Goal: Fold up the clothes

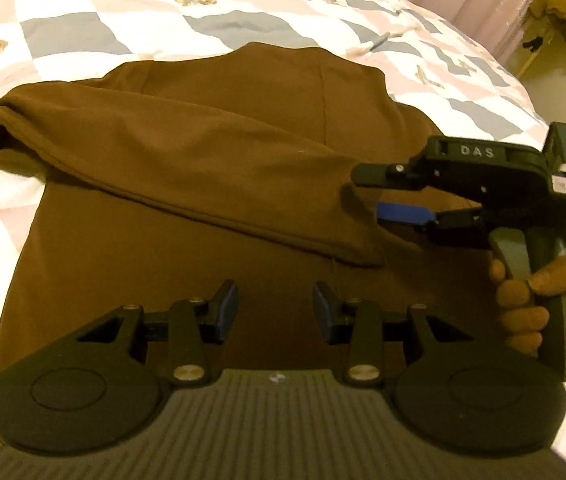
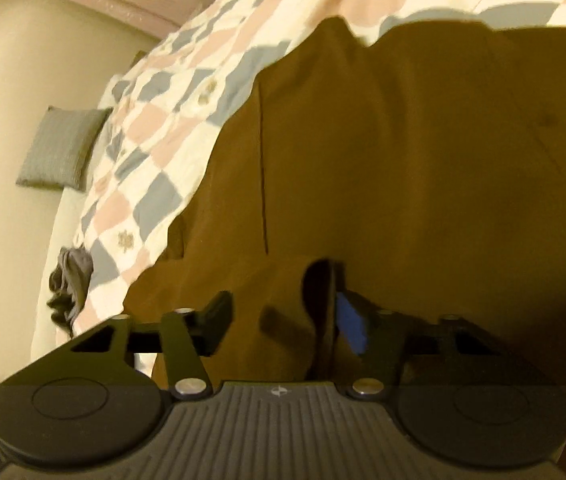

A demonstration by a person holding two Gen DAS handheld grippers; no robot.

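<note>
A: Where does the brown garment [image 1: 211,168] lie, and how much room is around it?

B: It lies spread on the bed, over a checked quilt [image 1: 83,28] with small bear prints. One sleeve is folded across the body, its cuff end toward the right hand-held gripper [image 1: 367,194]. Bare quilt runs along the far and left edges of the garment; the near part fills the bottom of the left wrist view.

A: And the grippers?

B: The left hand-held gripper [image 1: 275,312] hangs above the brown cloth, jaws apart, nothing between the blue pads. The right one, gripped by a hand [image 1: 543,300], comes in from the right beside the sleeve's end. In the right wrist view its jaws are apart with a fold of brown cloth between them, but I cannot tell whether the pads press on it.

A: The room?

B: A grey cushion [image 2: 63,148] leans against a pale wall past the bed's edge, a dark crumpled cloth [image 2: 69,284] hangs at the quilt's edge, and a brownish coat [image 1: 563,12] hangs in the far corner.

A: Anything hard to read?

B: The right wrist view is blurred and shadowed on its right side; the garment's near hem is hidden under the gripper bodies.
</note>
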